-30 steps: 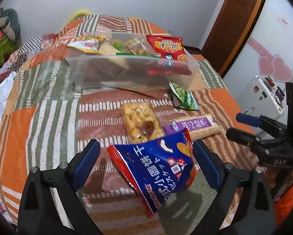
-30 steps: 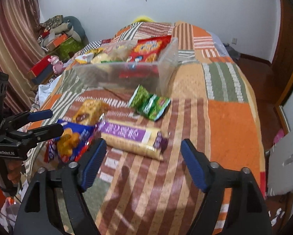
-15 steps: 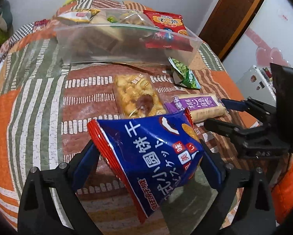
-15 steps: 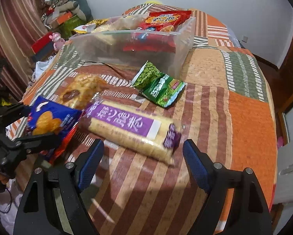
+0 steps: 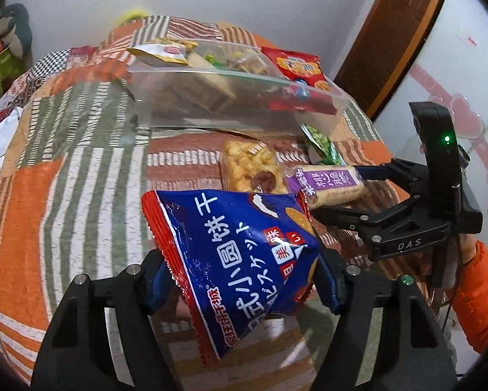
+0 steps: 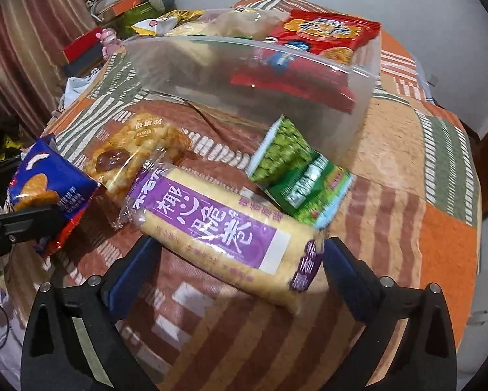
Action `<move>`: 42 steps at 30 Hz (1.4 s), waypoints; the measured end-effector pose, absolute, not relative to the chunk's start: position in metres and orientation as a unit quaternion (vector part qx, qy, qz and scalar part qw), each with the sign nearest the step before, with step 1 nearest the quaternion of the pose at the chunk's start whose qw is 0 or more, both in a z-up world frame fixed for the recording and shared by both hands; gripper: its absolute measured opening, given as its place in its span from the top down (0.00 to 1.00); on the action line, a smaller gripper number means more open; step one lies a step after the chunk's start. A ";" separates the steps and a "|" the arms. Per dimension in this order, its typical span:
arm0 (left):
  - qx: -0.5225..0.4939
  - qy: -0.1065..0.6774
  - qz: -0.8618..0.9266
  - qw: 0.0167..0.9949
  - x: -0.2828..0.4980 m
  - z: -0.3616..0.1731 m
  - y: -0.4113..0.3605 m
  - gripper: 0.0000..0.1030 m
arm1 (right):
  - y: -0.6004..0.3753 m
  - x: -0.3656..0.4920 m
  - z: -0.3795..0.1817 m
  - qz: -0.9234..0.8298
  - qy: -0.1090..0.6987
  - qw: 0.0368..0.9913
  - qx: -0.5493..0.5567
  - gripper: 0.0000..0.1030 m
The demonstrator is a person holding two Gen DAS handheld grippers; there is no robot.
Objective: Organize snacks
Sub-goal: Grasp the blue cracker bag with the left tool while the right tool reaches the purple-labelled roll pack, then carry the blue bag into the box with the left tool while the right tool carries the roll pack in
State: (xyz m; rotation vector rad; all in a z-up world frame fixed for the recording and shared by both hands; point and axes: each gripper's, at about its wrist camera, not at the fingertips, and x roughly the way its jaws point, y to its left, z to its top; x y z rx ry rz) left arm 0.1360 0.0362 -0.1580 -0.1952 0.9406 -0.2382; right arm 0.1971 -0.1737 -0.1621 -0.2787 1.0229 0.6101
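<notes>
My left gripper [image 5: 240, 280] is shut on a blue biscuit bag [image 5: 240, 254] and holds it above the patchwork bed; the bag also shows in the right wrist view [image 6: 48, 185]. My right gripper [image 6: 240, 260] is open with its jaws on either side of a purple-labelled roll pack [image 6: 218, 224], which lies on the bed [image 5: 328, 182]. A clear plastic bin [image 6: 309, 97] with several snack bags stands behind it [image 5: 165, 104]. A yellow puffed-snack pack [image 6: 136, 150] and a green pea bag [image 6: 293, 176] lie in front of the bin.
The bed cover [image 5: 64, 179] is orange, green and brown striped patchwork. A brown door [image 5: 397, 32] and a white fridge [image 5: 465, 75] are at the right. Boxes and soft toys [image 6: 120, 3] are piled at the far left, with curtains beside them.
The left gripper has lifted the blue bag up off the bed. The right gripper has moved forward and down until its open jaws flank the purple roll pack.
</notes>
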 end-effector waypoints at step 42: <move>-0.116 0.404 -0.067 0.905 0.134 -0.119 0.065 0.30 | -0.172 0.171 -0.129 0.316 0.449 0.833 -0.074 0.59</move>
